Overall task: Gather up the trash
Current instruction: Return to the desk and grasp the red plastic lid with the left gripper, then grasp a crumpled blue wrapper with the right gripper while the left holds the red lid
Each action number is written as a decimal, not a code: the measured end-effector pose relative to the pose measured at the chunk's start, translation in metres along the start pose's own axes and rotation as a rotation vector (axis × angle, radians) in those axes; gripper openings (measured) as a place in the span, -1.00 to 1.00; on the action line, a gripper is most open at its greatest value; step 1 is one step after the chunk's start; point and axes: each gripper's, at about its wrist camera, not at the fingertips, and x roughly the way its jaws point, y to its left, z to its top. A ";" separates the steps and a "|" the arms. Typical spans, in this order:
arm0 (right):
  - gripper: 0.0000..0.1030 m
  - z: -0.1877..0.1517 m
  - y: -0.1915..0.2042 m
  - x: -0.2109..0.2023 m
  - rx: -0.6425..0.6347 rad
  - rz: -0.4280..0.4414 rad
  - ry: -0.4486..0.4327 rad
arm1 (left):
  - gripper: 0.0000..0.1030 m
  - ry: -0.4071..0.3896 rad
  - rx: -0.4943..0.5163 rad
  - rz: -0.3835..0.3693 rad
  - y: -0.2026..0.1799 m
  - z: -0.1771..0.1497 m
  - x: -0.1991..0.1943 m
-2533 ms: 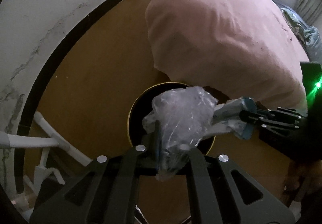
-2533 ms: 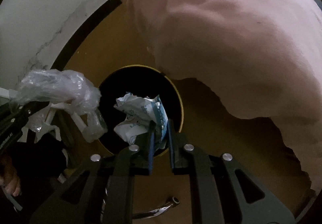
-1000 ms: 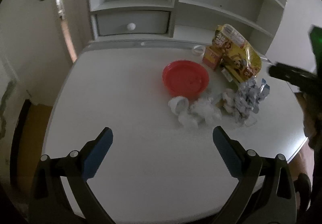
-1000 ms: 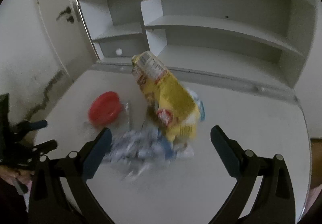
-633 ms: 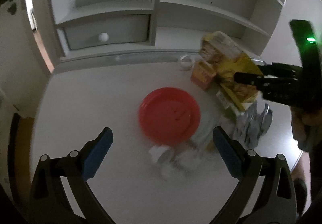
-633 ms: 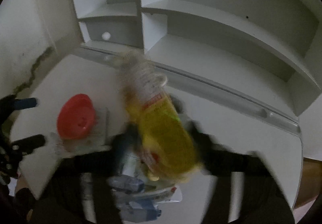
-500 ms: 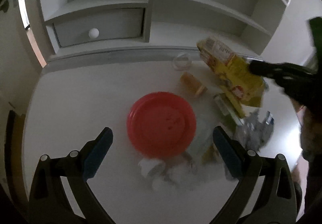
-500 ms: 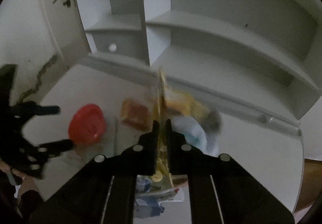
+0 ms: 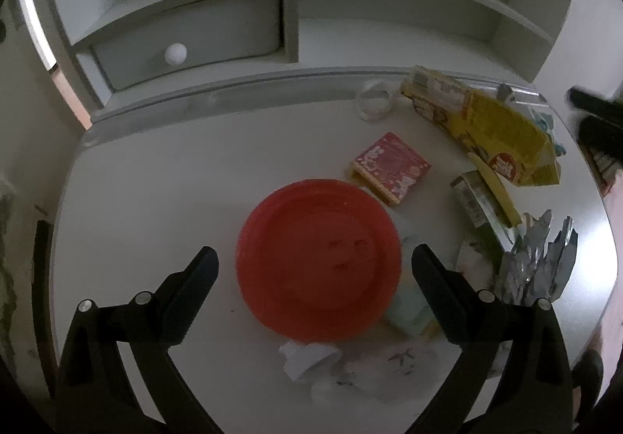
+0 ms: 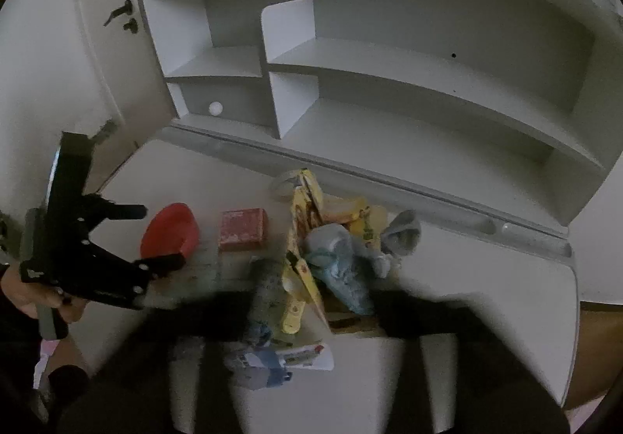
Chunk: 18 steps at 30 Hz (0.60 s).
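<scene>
Several pieces of trash lie on the white tabletop, so by my reading most of the collecting is left to do; no bin shows in either view. The left gripper hangs over the tabletop with its jaws wide apart and nothing between them, straddling one red plate. Just behind the plate lies one small red box, and behind that one ring of tape. To the right sits one big yellow snack bag with a green-and-white packet just beside it, then one crumpled silver wrapper near the edge. In front of the plate are crumpled white paper and plastic scraps, too jumbled to count, and a pale green piece is tucked against the plate's right rim. The right gripper is badly blurred in its own view, low over the heap of yellow, blue and white wrappers; I cannot tell whether its jaws are apart or closed on anything. All visible trash lies on the right half of the tabletop.
</scene>
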 end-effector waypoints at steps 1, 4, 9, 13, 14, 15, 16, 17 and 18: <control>0.89 0.001 0.003 0.000 -0.022 -0.006 -0.005 | 0.87 0.003 0.008 0.004 -0.002 0.001 0.001; 0.86 0.003 0.006 0.012 -0.030 -0.008 0.044 | 0.87 0.007 0.025 0.019 -0.005 0.004 0.004; 0.80 0.002 -0.001 0.040 -0.022 -0.079 0.122 | 0.87 0.022 -0.008 0.008 0.003 0.008 0.014; 0.73 0.001 -0.005 0.037 -0.033 -0.122 0.108 | 0.54 0.006 -0.032 0.003 0.008 0.008 0.015; 0.73 0.001 -0.009 0.029 -0.020 -0.085 0.094 | 0.51 -0.003 -0.040 -0.011 0.009 0.008 0.013; 0.73 0.000 -0.016 0.021 0.003 -0.051 0.073 | 0.50 -0.016 -0.044 -0.029 0.010 0.008 0.010; 0.73 -0.001 -0.024 0.015 0.030 -0.028 0.063 | 0.50 -0.038 -0.041 -0.030 0.009 0.008 0.004; 0.72 -0.002 -0.036 0.013 0.076 -0.007 0.071 | 0.50 -0.056 -0.038 -0.019 0.008 0.008 0.000; 0.70 -0.003 -0.045 0.014 0.115 0.015 0.081 | 0.50 -0.071 -0.035 -0.010 0.007 0.008 -0.005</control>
